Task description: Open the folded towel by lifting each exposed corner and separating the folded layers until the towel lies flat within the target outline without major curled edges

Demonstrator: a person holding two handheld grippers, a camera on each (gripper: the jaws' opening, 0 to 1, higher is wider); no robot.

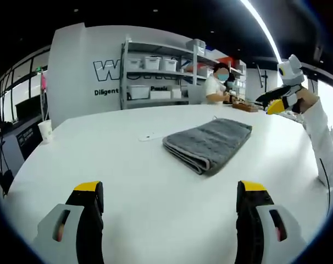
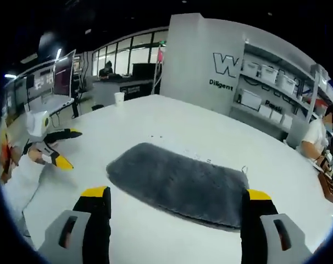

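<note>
At 1 o'clock on the worktop (image 1: 128,181), the folded towel (image 1: 209,144) looks soft, probably limp; take a corner, both grippers' fingers (image 1: 89,192) wide, empty.

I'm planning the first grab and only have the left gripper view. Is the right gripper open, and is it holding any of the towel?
Observer: The right gripper view shows the right gripper with its jaws wide apart and nothing between them. The towel lies just beyond the tips.
Operator: Is any corner lifted on that side?
Observer: No. The long edge nearest that gripper lies flat on the table, with no corner raised.
</note>
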